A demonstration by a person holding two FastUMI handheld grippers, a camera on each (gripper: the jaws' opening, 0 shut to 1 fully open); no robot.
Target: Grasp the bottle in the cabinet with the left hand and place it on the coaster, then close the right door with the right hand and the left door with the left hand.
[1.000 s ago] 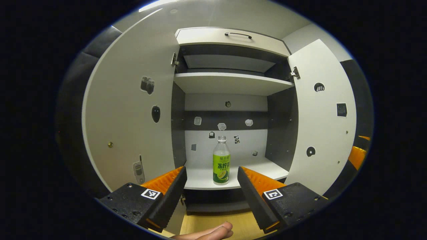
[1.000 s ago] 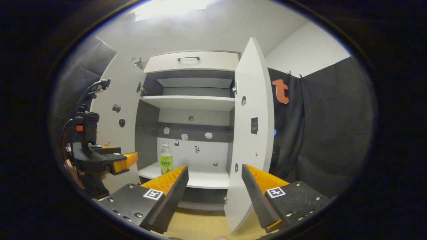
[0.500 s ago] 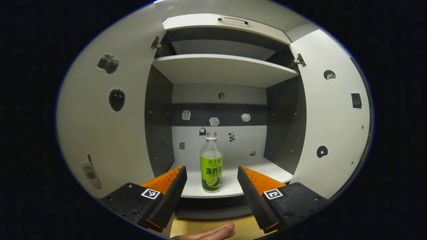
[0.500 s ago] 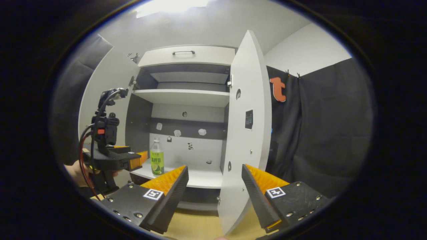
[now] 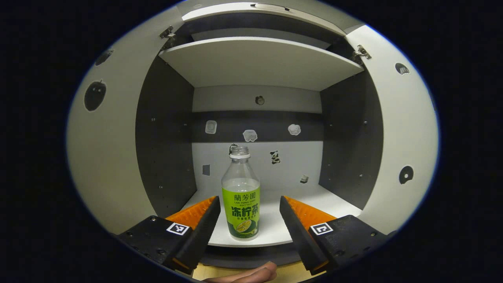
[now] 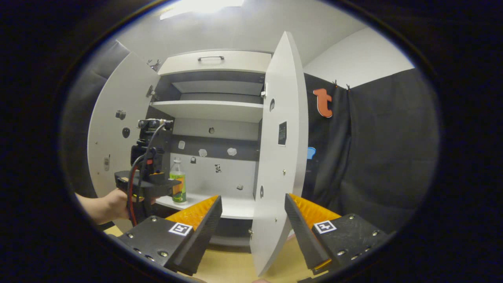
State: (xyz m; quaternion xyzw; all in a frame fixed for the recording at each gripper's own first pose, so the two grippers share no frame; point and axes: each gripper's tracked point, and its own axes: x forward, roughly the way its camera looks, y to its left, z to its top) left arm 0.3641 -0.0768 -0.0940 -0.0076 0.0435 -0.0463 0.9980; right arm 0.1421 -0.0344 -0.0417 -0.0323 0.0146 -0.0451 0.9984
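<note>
Bottle [image 5: 240,196] upright between spread left claw [image 5: 248,220] fingers, untouched.

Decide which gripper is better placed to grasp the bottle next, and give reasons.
Left. The left gripper is open and lined up with the bottle; the right gripper faces the right door's edge.

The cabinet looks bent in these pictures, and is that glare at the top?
Left gripper view: the fisheye lens bows the cabinet doors outward; the bottle is sharp and evenly lit. Right gripper view: a ceiling light blows out to white at the top, and the right door curves.
</note>
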